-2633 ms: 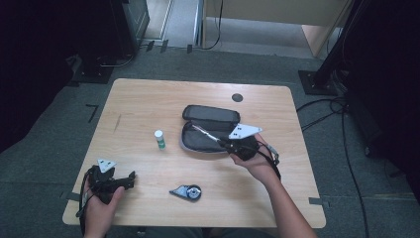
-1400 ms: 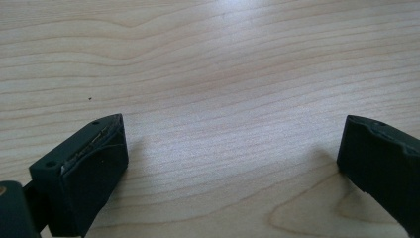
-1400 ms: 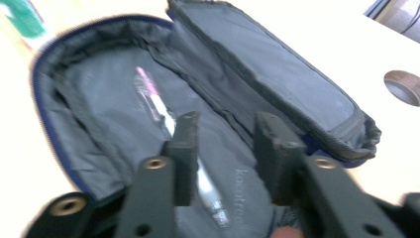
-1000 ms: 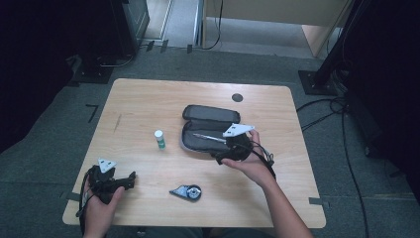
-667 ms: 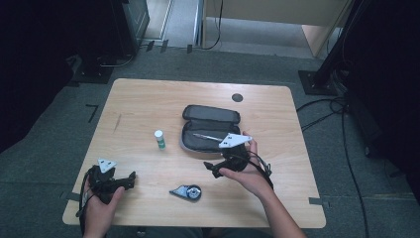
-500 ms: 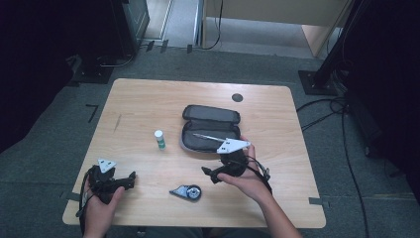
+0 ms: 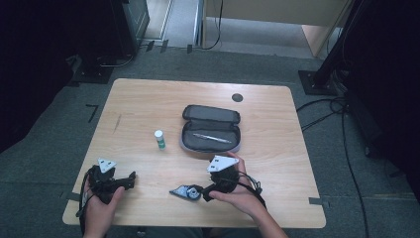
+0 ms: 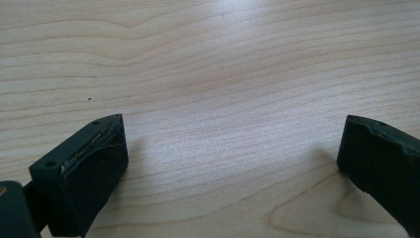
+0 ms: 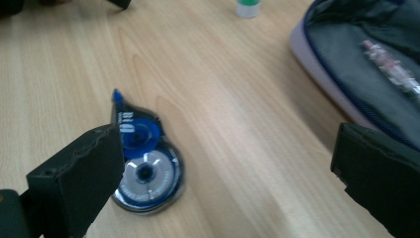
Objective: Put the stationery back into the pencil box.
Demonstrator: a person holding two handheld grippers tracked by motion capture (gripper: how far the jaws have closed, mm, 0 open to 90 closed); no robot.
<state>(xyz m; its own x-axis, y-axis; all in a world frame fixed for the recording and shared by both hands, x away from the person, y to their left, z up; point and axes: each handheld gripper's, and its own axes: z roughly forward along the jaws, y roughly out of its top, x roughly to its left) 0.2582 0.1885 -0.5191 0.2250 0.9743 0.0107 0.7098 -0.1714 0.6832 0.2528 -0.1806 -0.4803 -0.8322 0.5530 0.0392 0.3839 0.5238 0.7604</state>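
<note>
Both tongs gape empty. Right tongs (image 9: 228,173) approach the correction tape (image 9: 143,166) on the tabletop (image 9: 237,114); next: centre, lower, close. Left tongs (image 8: 230,163) idle.

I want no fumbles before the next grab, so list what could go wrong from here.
1. The right tool is open with its left jaw over the correction tape dispenser; not centred, closing may just push it across the table.
2. The dispenser lies flat and low, so the jaws could slip over it.
3. The open pencil case sits just behind; a wide swing might knock it or the pen inside.
</note>
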